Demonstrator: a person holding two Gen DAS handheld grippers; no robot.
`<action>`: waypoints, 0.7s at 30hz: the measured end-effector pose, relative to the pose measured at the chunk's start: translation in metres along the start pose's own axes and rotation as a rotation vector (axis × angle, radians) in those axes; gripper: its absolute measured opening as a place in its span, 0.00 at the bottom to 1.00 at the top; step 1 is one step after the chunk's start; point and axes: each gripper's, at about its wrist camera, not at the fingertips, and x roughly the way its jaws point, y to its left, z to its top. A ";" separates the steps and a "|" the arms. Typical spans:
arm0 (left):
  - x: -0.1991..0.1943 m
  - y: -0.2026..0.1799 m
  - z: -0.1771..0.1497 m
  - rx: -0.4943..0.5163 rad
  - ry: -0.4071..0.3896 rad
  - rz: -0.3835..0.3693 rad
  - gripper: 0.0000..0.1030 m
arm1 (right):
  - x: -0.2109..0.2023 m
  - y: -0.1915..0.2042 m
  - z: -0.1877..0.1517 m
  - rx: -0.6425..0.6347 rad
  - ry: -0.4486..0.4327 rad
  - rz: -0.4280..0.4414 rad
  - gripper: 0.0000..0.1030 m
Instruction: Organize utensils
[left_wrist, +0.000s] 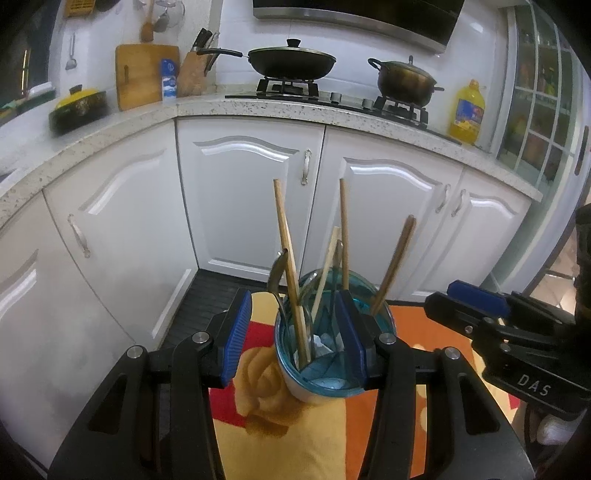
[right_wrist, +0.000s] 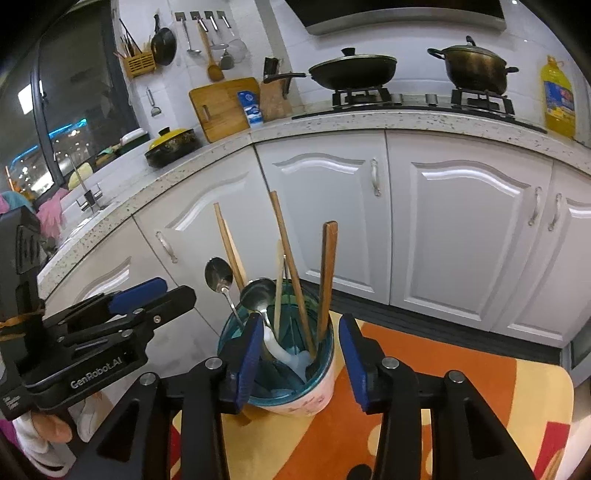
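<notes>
Utensil cup sits near, on orange mat, chopsticks and spoons inside. Left gripper spread, right gripper spread, neither pinching. I'd back both off rim slowly, avoid tipping cup.

Chopsticks and spoons in holder

1. I see white cabinet doors curving under a speckled countertop.
2. Far off, a gas hob sits against the white tiled wall.
3. A dark window is on the left.
4. Near me lies an orange-yellow mat.
</notes>
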 end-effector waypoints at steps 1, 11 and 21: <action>-0.002 -0.001 -0.001 0.000 0.000 0.001 0.45 | -0.001 0.000 -0.001 0.000 0.000 -0.005 0.40; -0.016 -0.009 -0.007 0.013 -0.027 0.021 0.45 | -0.011 0.000 -0.009 0.011 -0.009 -0.053 0.41; -0.030 -0.009 -0.006 0.002 -0.056 0.055 0.45 | -0.022 0.012 -0.009 -0.024 -0.033 -0.080 0.49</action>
